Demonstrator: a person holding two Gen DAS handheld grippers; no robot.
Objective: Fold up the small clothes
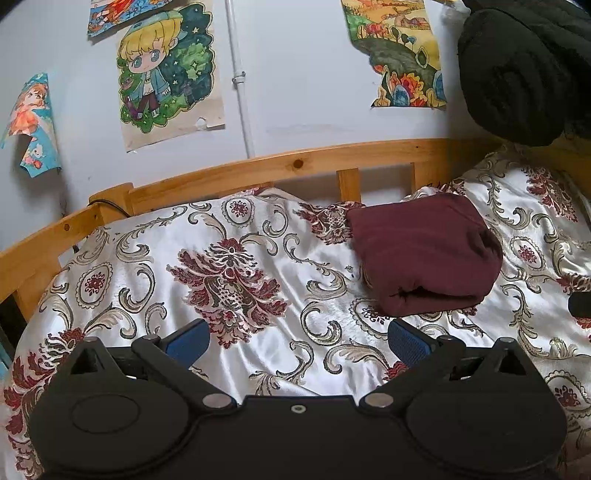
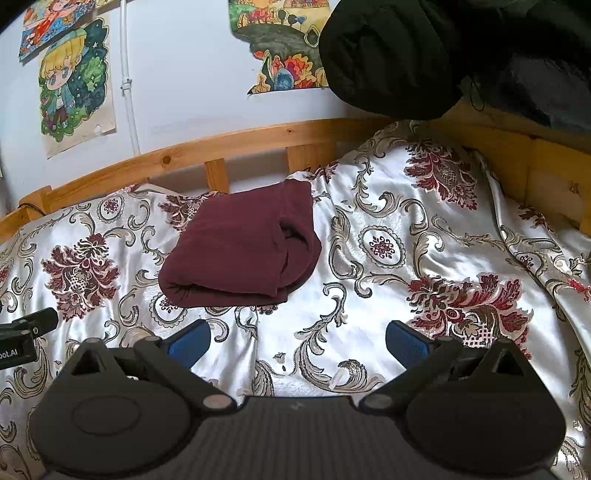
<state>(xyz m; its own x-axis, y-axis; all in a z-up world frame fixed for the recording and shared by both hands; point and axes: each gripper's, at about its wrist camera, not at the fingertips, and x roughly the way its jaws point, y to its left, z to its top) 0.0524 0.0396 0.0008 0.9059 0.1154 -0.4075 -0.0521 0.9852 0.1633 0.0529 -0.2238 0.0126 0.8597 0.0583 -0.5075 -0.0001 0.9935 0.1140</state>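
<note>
Bedspread (image 1: 266, 236) holds folded garment (image 1: 424, 254) beyond spread fingers (image 1: 410, 341).

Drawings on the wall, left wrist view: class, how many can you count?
4. An anime girl at far left, a partly cropped picture top left, a blond boy beneath it, and a landscape at upper right. Others may lie outside the frame.

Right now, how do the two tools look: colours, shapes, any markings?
Both alike. The left tool and right tool have matte black bodies with round side housings, silver pivot pins and blue ribbed pads. The left tool, seen at the right view's edge, bears white lettering ending "oot.AI".
</note>
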